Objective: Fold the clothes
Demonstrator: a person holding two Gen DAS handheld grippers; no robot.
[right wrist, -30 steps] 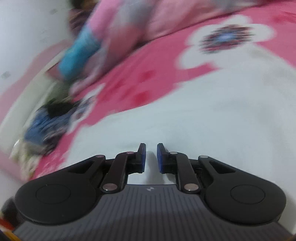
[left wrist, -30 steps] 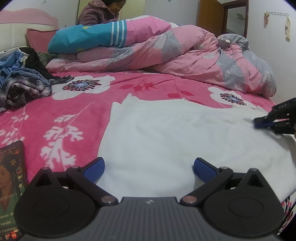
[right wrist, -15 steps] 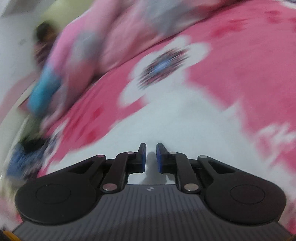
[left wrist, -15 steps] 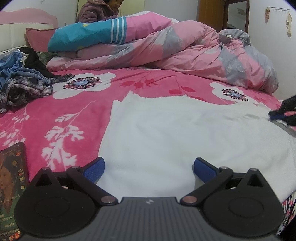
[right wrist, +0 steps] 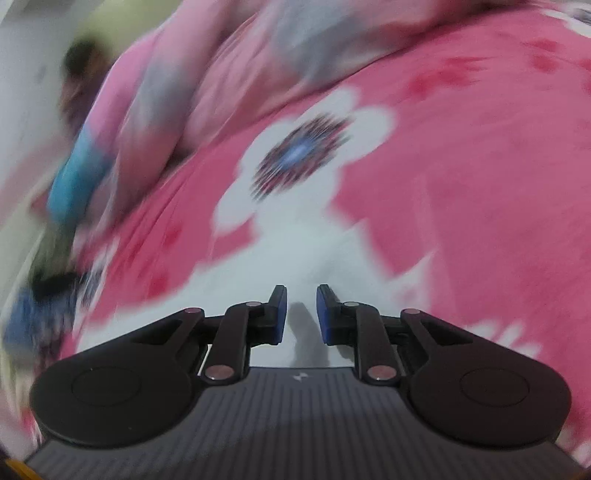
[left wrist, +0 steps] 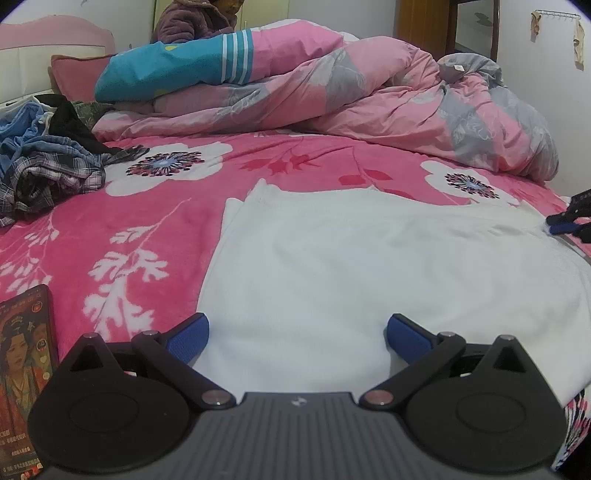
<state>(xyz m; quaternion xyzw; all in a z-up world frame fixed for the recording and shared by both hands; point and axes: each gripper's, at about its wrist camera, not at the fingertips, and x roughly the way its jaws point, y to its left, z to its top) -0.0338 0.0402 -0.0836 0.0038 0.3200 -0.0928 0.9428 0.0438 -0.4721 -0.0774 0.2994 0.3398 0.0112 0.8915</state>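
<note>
A white, soft-looking garment (left wrist: 332, 258) lies spread flat on the bed, over a bright pink fleece blanket printed with large white flowers (left wrist: 147, 221); all else is placed from this garment.

The left tongs (left wrist: 297, 334) hover over the garment's near edge with the blue-padded jaws spread wide, gripping nothing; white cloth shows between them.

The right tongs (right wrist: 300, 314) sit at the garment's right edge, seen from the left wrist as a small black and blue shape (left wrist: 570, 219) at the frame's border. In the right wrist view, which is heavily blurred, the two jaws stand a narrow gap apart with white cloth (right wrist: 295, 258) below them; whether any of it is pinched I cannot tell.

To the left of the garment, well apart, a heap of plaid and blue crumpled clothes (left wrist: 44, 166) rests on the blanket. Nearer on that side, a phone with a lit screen showing a painted figure (left wrist: 22, 369) lies beside the left tongs.

Beyond the garment's far edge sits a bunched pink and grey quilt (left wrist: 388, 103) with a blue striped pillow (left wrist: 177, 70) on top. A person in a dark purple padded jacket (left wrist: 188, 22) sits behind the pillow.
</note>
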